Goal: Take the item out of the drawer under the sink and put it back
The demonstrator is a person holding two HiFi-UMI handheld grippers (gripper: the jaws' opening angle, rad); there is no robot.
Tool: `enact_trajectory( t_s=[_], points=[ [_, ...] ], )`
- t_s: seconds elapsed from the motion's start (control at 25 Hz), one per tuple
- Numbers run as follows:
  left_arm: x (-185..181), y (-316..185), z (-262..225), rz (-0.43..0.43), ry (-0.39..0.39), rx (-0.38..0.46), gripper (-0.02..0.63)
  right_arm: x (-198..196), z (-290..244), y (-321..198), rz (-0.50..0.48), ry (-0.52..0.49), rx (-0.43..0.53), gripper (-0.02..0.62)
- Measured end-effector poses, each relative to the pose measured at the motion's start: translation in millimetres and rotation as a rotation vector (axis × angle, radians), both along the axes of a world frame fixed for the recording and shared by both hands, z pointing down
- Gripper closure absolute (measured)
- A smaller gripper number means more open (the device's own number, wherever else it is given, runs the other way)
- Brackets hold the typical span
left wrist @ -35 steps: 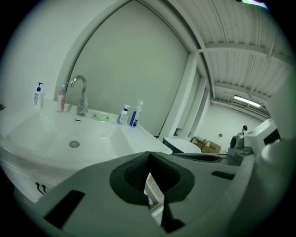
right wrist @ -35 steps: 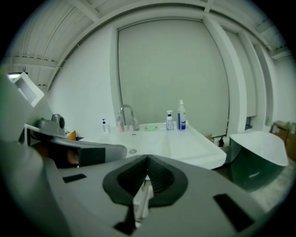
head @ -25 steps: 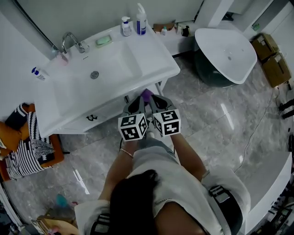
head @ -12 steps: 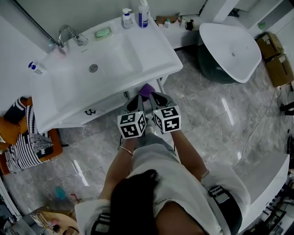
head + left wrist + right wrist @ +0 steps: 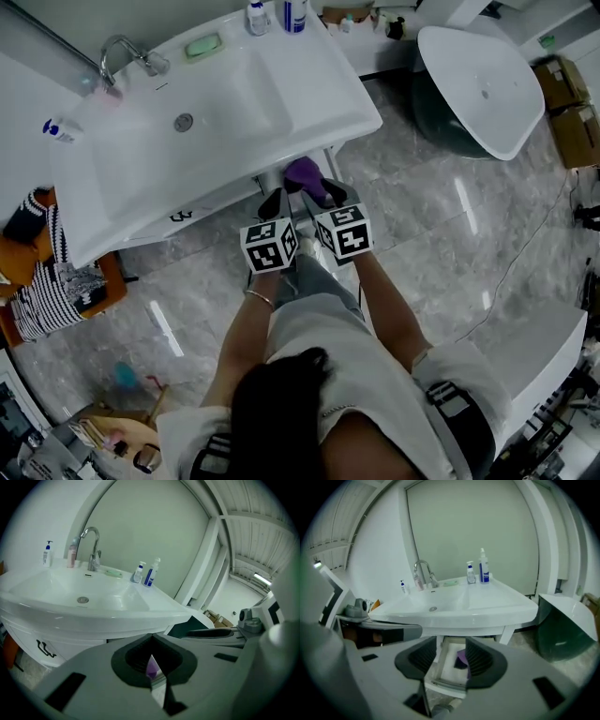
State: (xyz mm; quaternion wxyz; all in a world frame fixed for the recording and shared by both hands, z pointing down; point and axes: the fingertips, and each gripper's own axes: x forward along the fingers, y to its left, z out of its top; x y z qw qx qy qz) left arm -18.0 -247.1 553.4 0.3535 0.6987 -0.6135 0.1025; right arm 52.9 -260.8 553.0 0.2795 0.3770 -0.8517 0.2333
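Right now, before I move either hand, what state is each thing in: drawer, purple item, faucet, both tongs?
Drawer: pulled open under the sink.
Purple item: lying in the drawer, not gripped.
Left tongs: shut, holding nothing.
Right tongs: open, jaws have just been opening; pads press on nothing, the purple item lies ahead of them.
Faucet: no water seen running.
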Motion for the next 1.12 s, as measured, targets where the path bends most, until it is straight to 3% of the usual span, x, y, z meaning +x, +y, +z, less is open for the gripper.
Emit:
enact_trajectory(
  t_s=[0.44, 0.88, 1.12],
  points=[
    [-4, -9, 50, -0.009, -0.003, -0.096, 0.603, -10, 63, -22, 0.009, -0.001, -0.117, 0.322],
    [-6, -24, 113, 0.017, -0.003, -0.195, 0.603, -19, 132, -52, 0.060, 0.032, -0.184, 0.291],
    [-2, -30, 147, 0.001, -0.010, -0.250, 0.603, -23, 168, -60, 0.133, -0.007, -0.276, 0.278]
  ],
)
